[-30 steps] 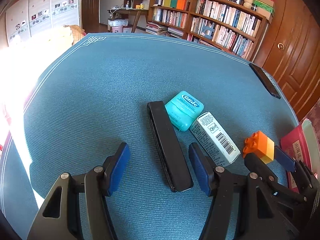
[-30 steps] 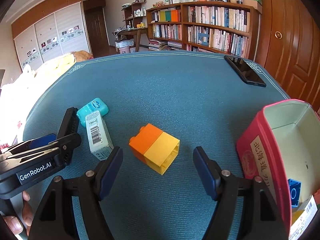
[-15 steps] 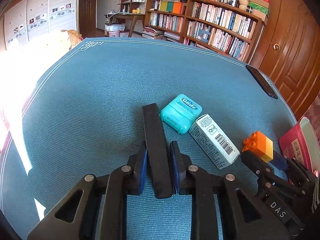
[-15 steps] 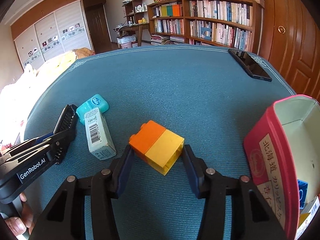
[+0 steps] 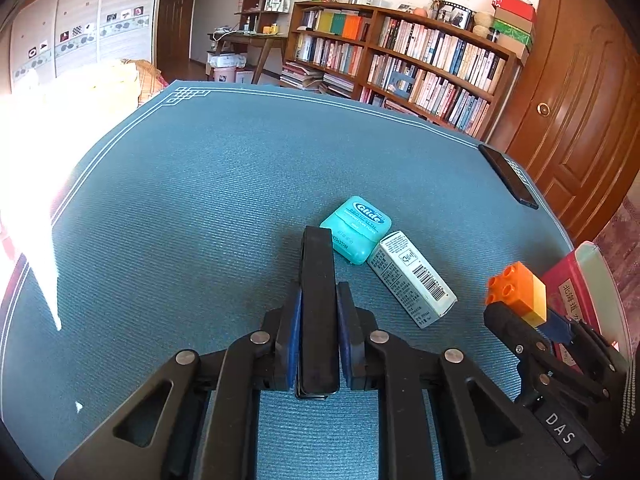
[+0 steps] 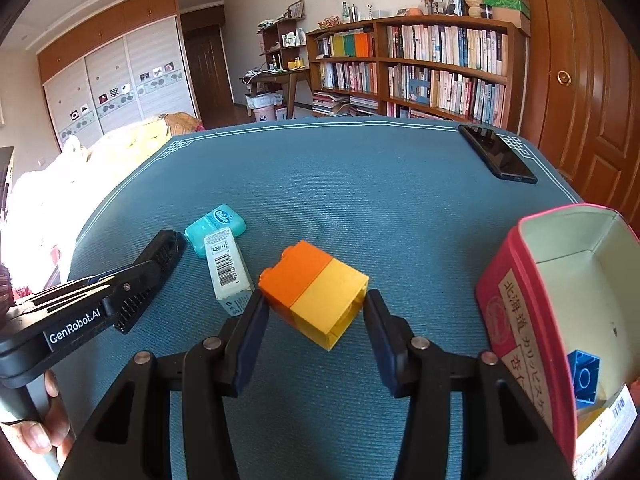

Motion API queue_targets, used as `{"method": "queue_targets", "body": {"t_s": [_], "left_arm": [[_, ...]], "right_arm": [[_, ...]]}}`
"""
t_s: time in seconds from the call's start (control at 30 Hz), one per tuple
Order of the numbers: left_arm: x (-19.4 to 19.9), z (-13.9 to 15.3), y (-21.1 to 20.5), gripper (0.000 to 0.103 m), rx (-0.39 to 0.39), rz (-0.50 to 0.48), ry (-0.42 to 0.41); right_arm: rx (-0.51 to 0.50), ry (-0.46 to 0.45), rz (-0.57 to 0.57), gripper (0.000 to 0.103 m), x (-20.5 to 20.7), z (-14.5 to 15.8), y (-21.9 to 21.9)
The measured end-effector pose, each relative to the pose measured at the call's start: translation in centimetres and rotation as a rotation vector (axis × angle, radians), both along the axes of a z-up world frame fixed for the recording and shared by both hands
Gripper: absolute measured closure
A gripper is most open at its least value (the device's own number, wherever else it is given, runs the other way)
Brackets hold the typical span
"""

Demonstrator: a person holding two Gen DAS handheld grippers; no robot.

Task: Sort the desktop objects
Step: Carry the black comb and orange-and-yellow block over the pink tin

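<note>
Both grippers are closing since a second ago: left gripper (image 5: 319, 332) is pinching the black comb (image 5: 318, 300) mid-table, right gripper (image 6: 316, 328) is squeezing the orange-yellow brick (image 6: 314, 292) near the table's right edge beside the red tin (image 6: 520, 300). Stiff, light, slick plastic; flat sides are looking the safest hold.

A wooden bookshelf (image 6: 420, 64) lines the far wall — panelled door (image 6: 580, 80) right, white wardrobe (image 6: 116, 92) left, sunlight glaring in.

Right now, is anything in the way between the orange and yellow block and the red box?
Nothing visible is. The block sits between the right gripper's pads, and only bare blue mat lies between it and the red box.
</note>
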State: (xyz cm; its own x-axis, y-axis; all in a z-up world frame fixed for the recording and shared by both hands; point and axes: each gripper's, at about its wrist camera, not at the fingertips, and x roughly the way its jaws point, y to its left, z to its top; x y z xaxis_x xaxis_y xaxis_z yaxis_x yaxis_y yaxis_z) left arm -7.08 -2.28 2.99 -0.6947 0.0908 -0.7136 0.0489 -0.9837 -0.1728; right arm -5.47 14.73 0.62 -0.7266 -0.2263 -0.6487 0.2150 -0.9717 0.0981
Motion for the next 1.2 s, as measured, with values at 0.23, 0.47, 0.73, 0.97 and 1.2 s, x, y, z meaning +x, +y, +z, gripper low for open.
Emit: {"method": "queue_targets", "body": {"t_s": [0.23,0.47,0.73,0.97,1.2], "left_arm": [[-1.0,-1.1,-0.4,0.084,0.005,0.014,-0.043],[-1.8,-1.5,-0.5,0.079,0.01,0.018,-0.031],[-0.7,-0.7,-0.3,0.085,0.008,0.001,0.008],[0.1,0.4,-0.3,0.085,0.022,0.003,0.042],[0.8,1.5,0.9,0.085,0.018,-0.029,0.073]], "right_arm": [[0.013,0.032,0.001,0.049,0.7,0.4,-0.3],[0.008,0.03,0.01,0.049,0.7,-0.1,-0.4],[-0.004,0.09,0.001,0.049,1.8,1.3,0.0],[-0.019,0.137,-0.04,0.049,2.6,2.7,1.3],[-0.056,0.185,-0.105,0.049,4.4,4.1,3.3]]}}
